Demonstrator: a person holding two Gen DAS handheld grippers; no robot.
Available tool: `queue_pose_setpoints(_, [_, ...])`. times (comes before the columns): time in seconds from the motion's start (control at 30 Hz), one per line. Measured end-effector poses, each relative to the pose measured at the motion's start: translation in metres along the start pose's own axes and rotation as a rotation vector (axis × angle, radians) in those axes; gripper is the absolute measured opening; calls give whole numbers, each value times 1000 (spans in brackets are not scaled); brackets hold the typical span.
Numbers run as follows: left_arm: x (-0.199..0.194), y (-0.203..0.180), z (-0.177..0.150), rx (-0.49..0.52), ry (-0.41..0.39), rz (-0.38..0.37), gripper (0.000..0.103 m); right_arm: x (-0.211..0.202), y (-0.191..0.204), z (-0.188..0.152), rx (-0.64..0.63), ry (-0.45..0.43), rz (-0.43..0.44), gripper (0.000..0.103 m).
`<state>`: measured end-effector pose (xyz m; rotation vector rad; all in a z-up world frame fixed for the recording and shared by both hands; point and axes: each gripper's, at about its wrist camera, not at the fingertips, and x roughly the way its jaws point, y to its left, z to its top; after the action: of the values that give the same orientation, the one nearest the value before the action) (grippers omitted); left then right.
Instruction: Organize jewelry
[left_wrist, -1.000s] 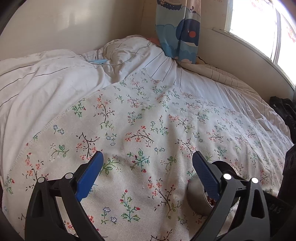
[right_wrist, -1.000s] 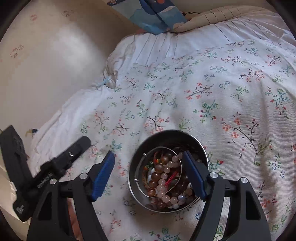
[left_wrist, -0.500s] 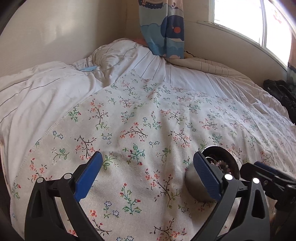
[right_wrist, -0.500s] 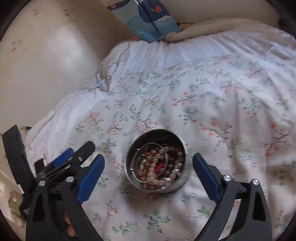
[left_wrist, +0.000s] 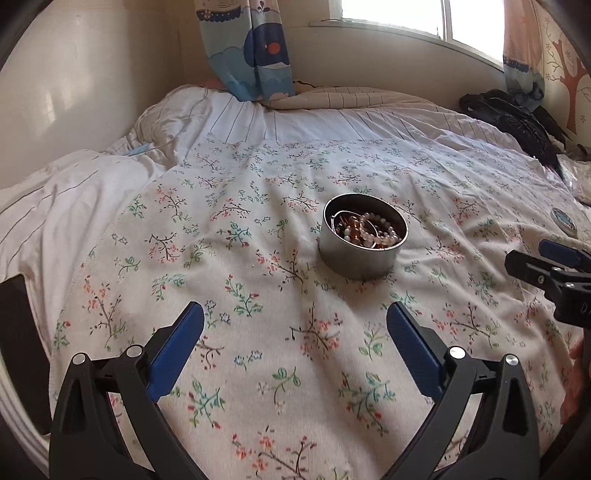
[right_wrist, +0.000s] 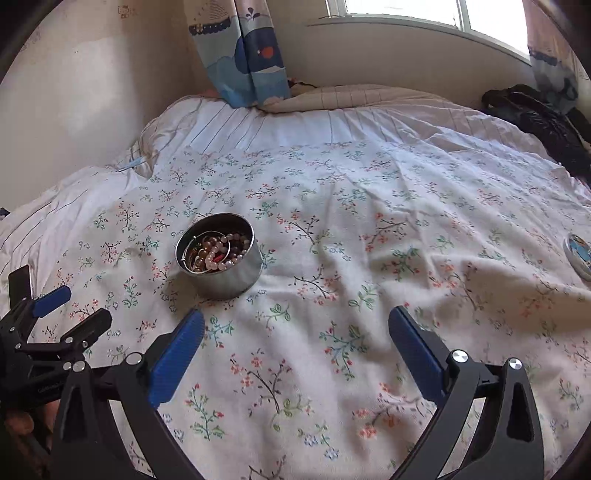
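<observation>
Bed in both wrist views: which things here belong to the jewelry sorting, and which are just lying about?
Belongs to the job:
- round silver metal tin, open
- beaded bracelets and a thin metal bangle inside it
- small round lid with blue picture, apart on the floral sheet, probably the tin's

Just lying about:
- black garment by the window
- blue whale-print curtain
- striped white duvet

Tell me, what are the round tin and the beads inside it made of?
The round tin looks like brushed metal: grey, smooth, with a soft shine on its wall. The beads look like polished stone or glass, pale pink and amber, glossy; which one I cannot tell. A thin metal bangle lies among them.
</observation>
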<state>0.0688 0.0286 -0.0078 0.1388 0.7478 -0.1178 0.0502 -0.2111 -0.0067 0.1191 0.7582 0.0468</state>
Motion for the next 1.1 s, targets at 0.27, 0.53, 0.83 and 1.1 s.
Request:
queue_pose_setpoints(0.27, [-54, -12, -28, 36, -58, -12, 95, -73, -28, -31, 94, -114, -43, 96])
queue_pose_setpoints(0.53, [-67, -8, -32, -22, -89, 2, 95, -81, -13, -37, 46, -93, -90, 96])
queue_pose_setpoints(0.83, [-68, -10, -38, -18, -65, -20, 95, -92, -14, -45, 66, -114, -115, 96])
queue_pose_setpoints(1.1, [-75, -12, -44, -21, -66, -45, 95, -96, -20, -47, 98, -112, -109, 96])
